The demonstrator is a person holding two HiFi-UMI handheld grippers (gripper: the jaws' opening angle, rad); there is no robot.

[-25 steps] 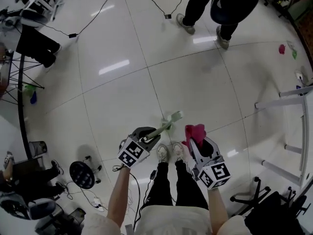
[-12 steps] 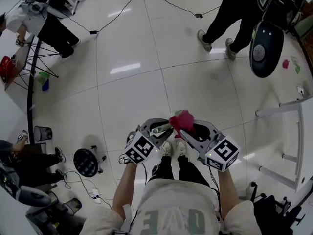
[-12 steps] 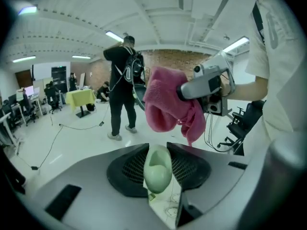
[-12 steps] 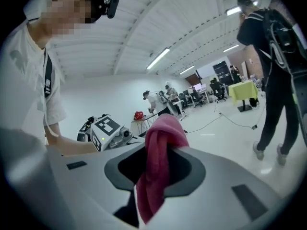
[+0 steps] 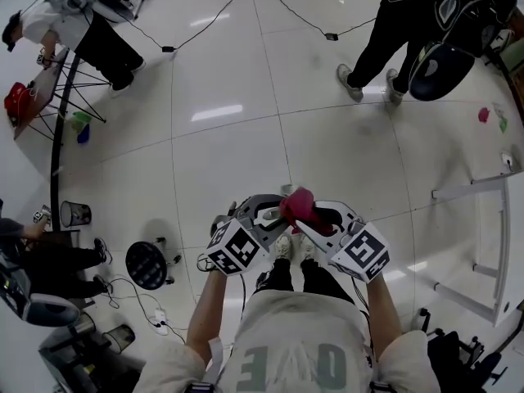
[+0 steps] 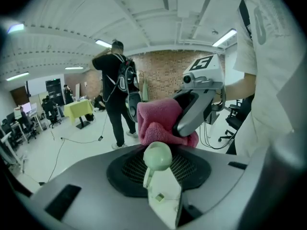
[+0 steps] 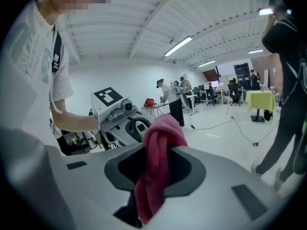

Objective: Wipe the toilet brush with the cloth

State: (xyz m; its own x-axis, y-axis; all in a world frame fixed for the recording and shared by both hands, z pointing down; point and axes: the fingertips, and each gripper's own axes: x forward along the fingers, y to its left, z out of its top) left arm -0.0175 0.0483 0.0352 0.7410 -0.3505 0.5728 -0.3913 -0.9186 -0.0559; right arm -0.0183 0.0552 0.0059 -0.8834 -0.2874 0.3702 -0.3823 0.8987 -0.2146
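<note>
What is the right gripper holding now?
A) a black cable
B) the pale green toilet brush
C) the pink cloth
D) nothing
C: the right gripper is clamped on the pink cloth, which bunches above its jaws and hangs down below them.

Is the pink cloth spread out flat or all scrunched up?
Scrunched up. The cloth hangs from the right tool in thick crumpled folds, wadded into a lump, not flat.

One pink cloth (image 5: 300,205), one pale green toilet brush (image 6: 157,157), two grippers, left gripper (image 5: 260,216) and right gripper (image 5: 321,219), one small bin (image 5: 74,214)
</note>
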